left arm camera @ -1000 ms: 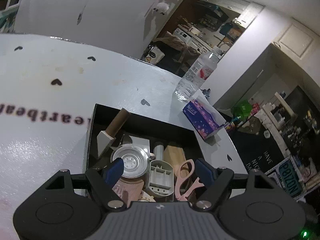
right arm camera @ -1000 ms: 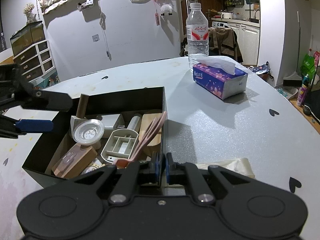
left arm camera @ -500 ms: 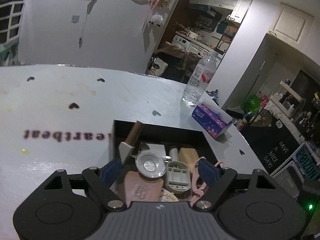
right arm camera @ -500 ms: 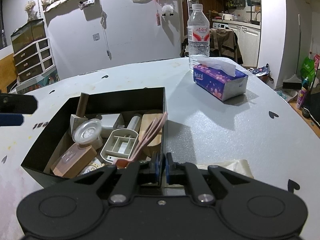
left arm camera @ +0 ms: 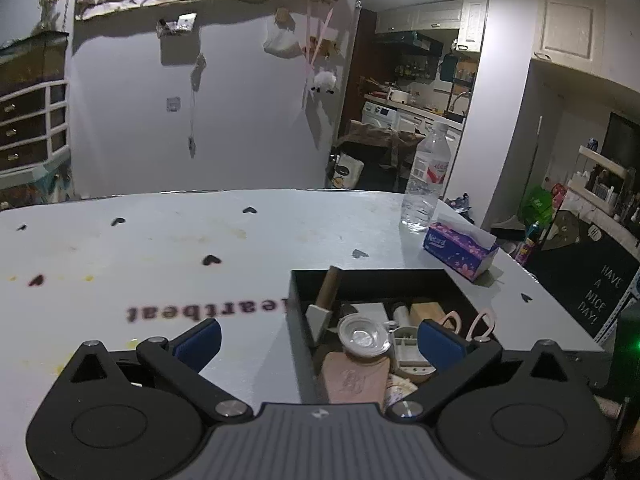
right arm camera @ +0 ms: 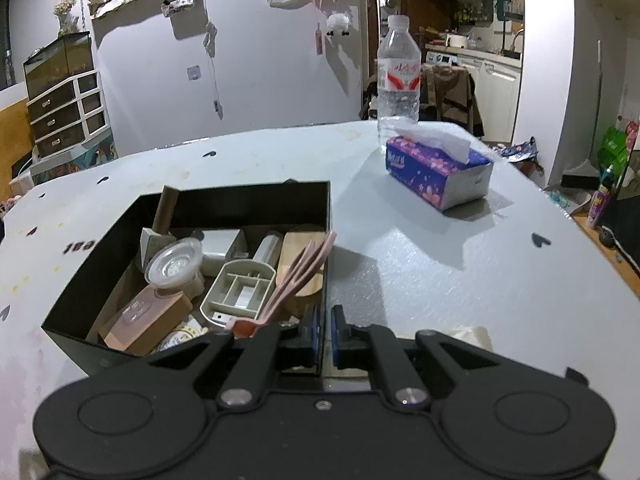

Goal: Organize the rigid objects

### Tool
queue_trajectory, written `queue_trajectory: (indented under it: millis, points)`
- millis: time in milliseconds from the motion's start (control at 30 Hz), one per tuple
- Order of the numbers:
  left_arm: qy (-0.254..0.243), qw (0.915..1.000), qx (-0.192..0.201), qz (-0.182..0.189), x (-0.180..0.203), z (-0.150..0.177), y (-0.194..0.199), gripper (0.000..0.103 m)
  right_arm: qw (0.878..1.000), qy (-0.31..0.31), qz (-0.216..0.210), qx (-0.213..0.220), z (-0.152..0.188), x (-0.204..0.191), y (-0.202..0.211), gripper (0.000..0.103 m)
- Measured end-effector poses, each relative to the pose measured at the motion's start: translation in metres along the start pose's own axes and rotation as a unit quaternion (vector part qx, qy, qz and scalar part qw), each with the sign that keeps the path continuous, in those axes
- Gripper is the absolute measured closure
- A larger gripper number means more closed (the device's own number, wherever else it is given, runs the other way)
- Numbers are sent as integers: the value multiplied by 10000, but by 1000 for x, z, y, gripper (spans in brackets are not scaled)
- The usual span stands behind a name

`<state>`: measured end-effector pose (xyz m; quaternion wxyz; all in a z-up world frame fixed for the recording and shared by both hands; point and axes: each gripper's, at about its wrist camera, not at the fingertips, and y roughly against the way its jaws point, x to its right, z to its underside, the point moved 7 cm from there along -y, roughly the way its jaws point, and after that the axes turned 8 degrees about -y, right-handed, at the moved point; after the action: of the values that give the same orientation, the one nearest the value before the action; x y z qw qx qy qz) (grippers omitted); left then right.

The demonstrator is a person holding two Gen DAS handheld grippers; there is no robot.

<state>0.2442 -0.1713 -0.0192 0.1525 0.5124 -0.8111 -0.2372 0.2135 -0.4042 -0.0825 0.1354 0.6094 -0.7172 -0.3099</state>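
Note:
A black box point(right arm camera: 256, 204) on the white table holds several rigid items: pink scissors point(right arm camera: 296, 276), a grey divided tray point(right arm camera: 240, 292), a clear round lid point(right arm camera: 174, 262), a wooden block point(right arm camera: 144, 320) and a cardboard tube point(right arm camera: 164, 208). The box also shows in the left wrist view point(left arm camera: 304, 320). My left gripper point(left arm camera: 320, 340) is open and empty, above the box's near left edge. My right gripper point(right arm camera: 325, 334) is shut on the box's near right wall.
A purple tissue box point(right arm camera: 436, 172) and a clear water bottle point(right arm camera: 398, 76) stand on the table beyond the black box. A beige strip point(right arm camera: 472, 334) lies by my right gripper. The table edge runs along the right, with a kitchen area behind.
My left gripper has pulled back and to the left from over the box and tilted up, staying open. My right gripper and the box have not moved.

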Motion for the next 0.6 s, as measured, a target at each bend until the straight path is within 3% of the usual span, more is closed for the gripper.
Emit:
queue_trajectory:
  millis: [267, 467, 533, 600]
  points:
    - [18, 9993, 167, -320, -8, 12, 20, 0, 9977, 123, -92, 654, -14, -9, 55, 93]
    - [105, 9992, 280, -274, -7, 27, 32, 0, 9948, 102, -267, 979, -6, -18, 94, 70]
    - [103, 9990, 323, -286, -5, 33, 37, 0, 9942, 90, -270, 1042, 0, -19, 102, 53]
    - [84, 9988, 376, -314, -4, 39, 43, 0, 9937, 95, -223, 1093, 8, -19, 108, 46]
